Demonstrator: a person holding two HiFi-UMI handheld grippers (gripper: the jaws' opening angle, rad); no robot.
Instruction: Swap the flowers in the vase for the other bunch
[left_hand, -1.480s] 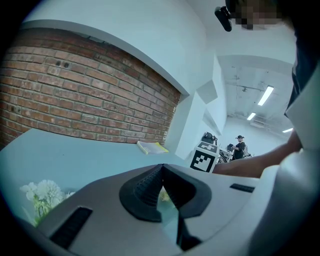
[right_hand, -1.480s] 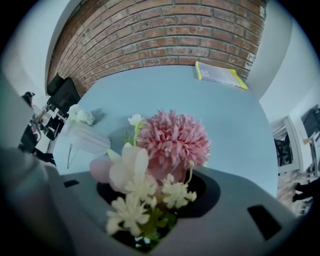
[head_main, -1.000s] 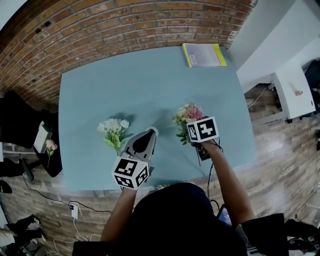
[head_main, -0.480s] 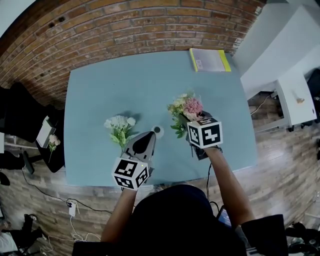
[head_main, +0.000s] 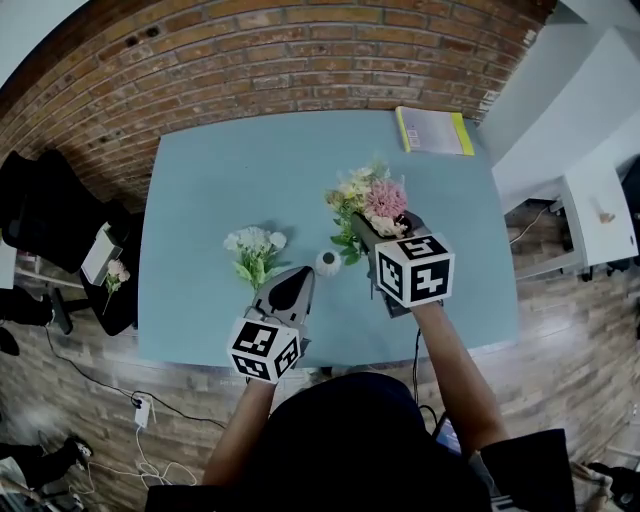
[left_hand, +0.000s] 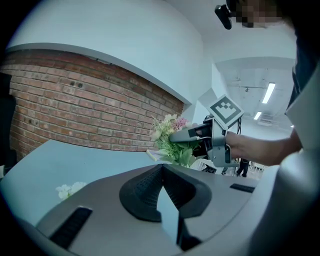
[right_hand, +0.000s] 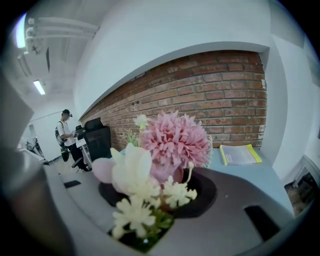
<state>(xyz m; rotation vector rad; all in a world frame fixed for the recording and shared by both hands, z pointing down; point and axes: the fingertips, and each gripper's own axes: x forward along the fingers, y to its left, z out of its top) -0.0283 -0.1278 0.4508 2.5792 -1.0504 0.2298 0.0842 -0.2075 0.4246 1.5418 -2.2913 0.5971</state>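
Observation:
My right gripper (head_main: 385, 228) holds the pink-and-cream bunch (head_main: 372, 200) by its stems in the air above the blue table (head_main: 220, 170); its jaws are closing on the stems. The blooms fill the right gripper view (right_hand: 172, 142), rising from between the jaws of the right gripper (right_hand: 155, 210). A small white vase (head_main: 328, 263) stands bare-mouthed just right of my left gripper (head_main: 303, 275), which is shut with nothing between its fingers. The white bunch (head_main: 255, 245) lies on the table left of that gripper. In the left gripper view, the left gripper (left_hand: 162, 197) faces the lifted pink bunch (left_hand: 170, 135).
A yellow-edged booklet (head_main: 435, 130) lies at the table's far right corner. A brick wall (head_main: 300, 50) runs behind the table. A black chair (head_main: 60, 220) stands at the left, a white desk (head_main: 600, 200) at the right. A person (right_hand: 65, 130) stands far off.
The right gripper has risen with the pink bunch, and the stems have come up clear of the vase. The left gripper has hardly moved.

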